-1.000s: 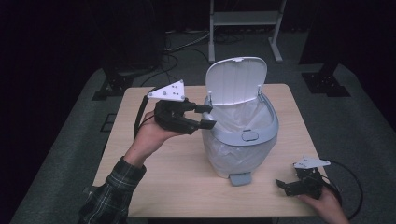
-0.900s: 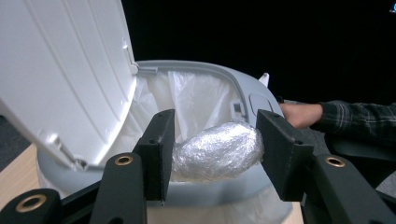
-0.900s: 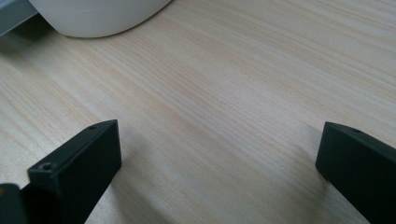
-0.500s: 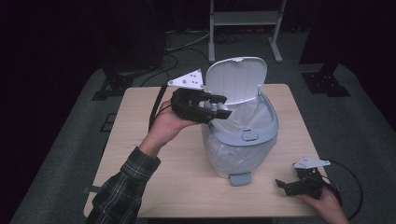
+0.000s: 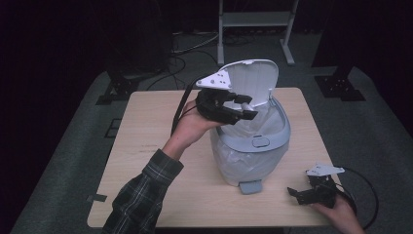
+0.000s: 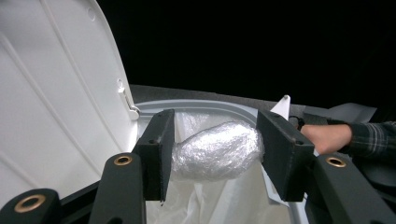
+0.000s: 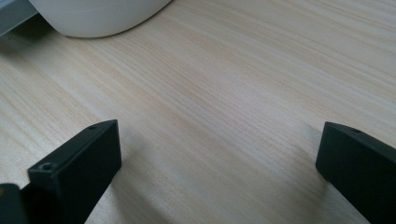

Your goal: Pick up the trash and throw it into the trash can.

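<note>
Left gripper view puts your left gripper (image 6: 214,154) right in front of you, its two black pads pressed against the ends of a wad of clear plastic wrap (image 6: 217,150). The wad is egg-shaped, and its long axis runs straight across from one pad to the other, the blunter end toward the right pad. It hangs over the mouth of the bin (image 6: 205,108), above the white liner bag (image 6: 219,200) that fills the opening. On the left of that view the raised lid (image 6: 56,93) stands just beside the left jaw, its latch tab close to the jaw's tip; it is the nearest thing in the way on that side. Beyond the bin rim you see your other sleeve (image 6: 371,140) and hand.

In the high view, your right gripper (image 5: 311,192) rests on the wooden table (image 5: 146,146) near the front right corner, well apart from the bin, jaws spread with nothing between them. The bin's foot pedal (image 5: 249,186) points toward you. Farther back your left hand (image 5: 192,127) holds its gripper above the bin's near-left rim, jaws aimed toward the upright lid.
</note>
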A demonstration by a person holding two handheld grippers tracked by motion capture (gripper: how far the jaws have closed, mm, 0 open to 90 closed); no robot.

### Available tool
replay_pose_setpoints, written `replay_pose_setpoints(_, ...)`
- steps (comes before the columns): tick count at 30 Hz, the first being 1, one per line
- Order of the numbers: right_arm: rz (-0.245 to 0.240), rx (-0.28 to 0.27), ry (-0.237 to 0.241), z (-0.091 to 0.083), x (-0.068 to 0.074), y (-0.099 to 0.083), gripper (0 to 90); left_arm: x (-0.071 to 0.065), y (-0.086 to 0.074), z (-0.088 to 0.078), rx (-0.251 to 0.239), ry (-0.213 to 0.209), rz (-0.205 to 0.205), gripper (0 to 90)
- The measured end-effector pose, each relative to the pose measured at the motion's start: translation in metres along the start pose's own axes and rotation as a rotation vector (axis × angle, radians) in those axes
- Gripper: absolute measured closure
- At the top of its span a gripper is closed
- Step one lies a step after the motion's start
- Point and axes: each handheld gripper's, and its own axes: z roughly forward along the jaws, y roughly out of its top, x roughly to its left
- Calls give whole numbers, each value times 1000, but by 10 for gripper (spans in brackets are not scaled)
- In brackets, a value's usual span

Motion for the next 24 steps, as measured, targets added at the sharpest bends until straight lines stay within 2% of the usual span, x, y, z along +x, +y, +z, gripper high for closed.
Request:
replay_pose_setpoints(12,0,0,0,0,0,0,0,2,2,-2,-31,15,-15,386)
replay_pose_setpoints(14,0,0,0,0,0,0,0,2,2,-4,-29,11,-12,403)
replay_pose_setpoints(17,0,0,0,0,0,0,0,2,0,-9,-28,3,-8,497)
replay_pose_setpoints(19,0,0,0,0,0,0,0,3,-1,-13,-13,9,2,519)
replay_pose_setpoints(21,0,0,0,0,0,0,0,3,-1,-15,-14,10,1,535)
replay_pose_setpoints(24,0,0,0,0,0,0,0,6,-5,-27,-34,19,-8,553)
